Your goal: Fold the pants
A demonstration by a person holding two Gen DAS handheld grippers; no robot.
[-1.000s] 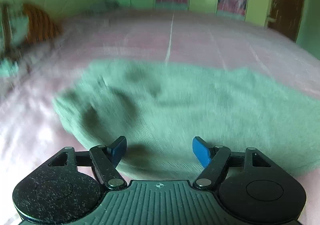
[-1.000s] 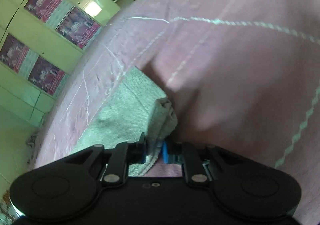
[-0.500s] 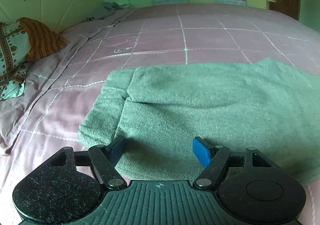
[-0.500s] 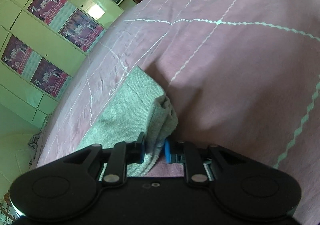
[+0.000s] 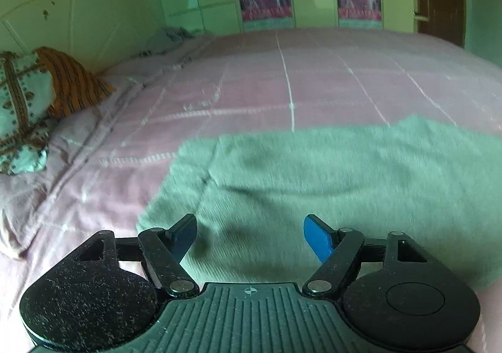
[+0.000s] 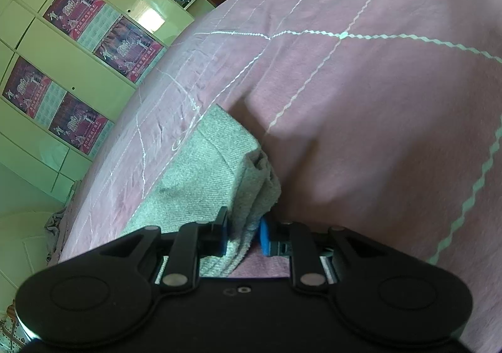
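Right gripper (image 6: 243, 235): jaws nearly together, clamped on a bunched, layered edge of the grey-green pants (image 6: 200, 174); cloth squeezed between the blue pads (image 6: 265, 240), folds spilling out just beyond the tips. Pinched there, probably, to pin one end of the fold so the layers stay stacked while the other end gets arranged. Beyond the clamp, cloth running flat away across the pink bedspread (image 6: 376, 102), toward the side of the bed facing the wardrobe doors (image 6: 78, 71).

Left gripper (image 5: 251, 238): jaws wide apart, nothing between them, hovering above the near edge of the pants (image 5: 313, 180) without touching. Held free, likely between grasps, lined up over the left portion of the garment for a fresh pinch. Ahead of the tips, pants spread flat and broad across the near middle of the bed, left end near a stitched grid line of the bedspread (image 5: 282, 80). Farther out, patterned pillows (image 5: 37, 102) at the left edge by the headboard, wardrobe past the far edge.
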